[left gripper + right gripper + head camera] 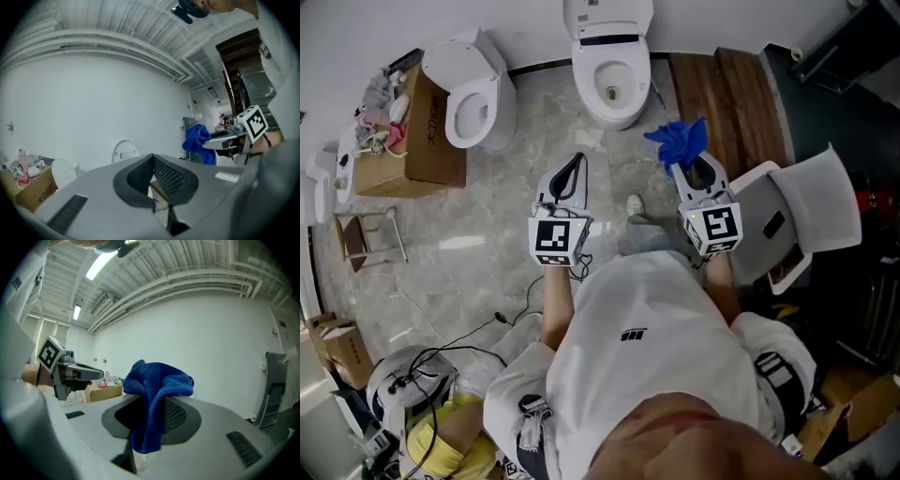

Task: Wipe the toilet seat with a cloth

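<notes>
Plainly, the right hand-held gripper (690, 165) clamps the blue cloth (678, 141); the left hand-held gripper (577, 161) has its jaws together, empty.

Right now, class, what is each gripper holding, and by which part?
The right gripper pinches the blue cloth near its middle, a bunch above the jaws and a tail hanging below. The left gripper is shut on nothing.

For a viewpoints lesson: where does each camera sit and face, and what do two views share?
Head view: on the head, looking down at toilets; shirt, left tool, right tool show.
Left gripper view: on the left tool, facing a wall, jaws shut.
Right gripper view: on the right tool, facing a wall, jaws on cloth.
Shared: each gripper view shows the other tool.
</notes>
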Motion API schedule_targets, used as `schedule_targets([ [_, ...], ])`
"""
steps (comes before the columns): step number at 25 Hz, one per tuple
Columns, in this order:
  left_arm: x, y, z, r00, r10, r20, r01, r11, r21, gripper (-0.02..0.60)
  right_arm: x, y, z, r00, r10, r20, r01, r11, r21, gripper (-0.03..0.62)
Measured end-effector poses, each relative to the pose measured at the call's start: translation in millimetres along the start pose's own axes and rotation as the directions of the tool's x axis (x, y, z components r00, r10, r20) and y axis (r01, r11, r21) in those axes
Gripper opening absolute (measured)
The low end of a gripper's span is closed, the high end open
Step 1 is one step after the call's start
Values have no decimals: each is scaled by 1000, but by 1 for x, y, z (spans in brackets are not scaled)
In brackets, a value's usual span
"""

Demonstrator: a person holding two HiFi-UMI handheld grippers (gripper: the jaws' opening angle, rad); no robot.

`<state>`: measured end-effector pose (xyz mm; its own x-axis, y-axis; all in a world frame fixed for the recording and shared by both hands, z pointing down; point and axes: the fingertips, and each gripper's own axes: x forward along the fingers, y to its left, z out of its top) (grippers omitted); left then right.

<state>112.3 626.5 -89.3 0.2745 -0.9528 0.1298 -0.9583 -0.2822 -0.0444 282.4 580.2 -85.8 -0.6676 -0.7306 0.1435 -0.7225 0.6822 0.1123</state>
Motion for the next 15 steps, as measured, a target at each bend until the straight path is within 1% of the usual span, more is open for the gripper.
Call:
schedule_targets([
  [5,52,20,0,1000,17,-19,-18,1000,-25,8,48,-36,-2,999,27,-19,-27,1000,10,95],
  [10,109,34,12,999,30,-27,-30,999,-10,8,93,-79,1,998,54,-15,-53,998,27,95],
  [15,156,44,22,997,63,-37,-63,998,5,8,133,-117,5,996,86,4,-86,996,40,95],
])
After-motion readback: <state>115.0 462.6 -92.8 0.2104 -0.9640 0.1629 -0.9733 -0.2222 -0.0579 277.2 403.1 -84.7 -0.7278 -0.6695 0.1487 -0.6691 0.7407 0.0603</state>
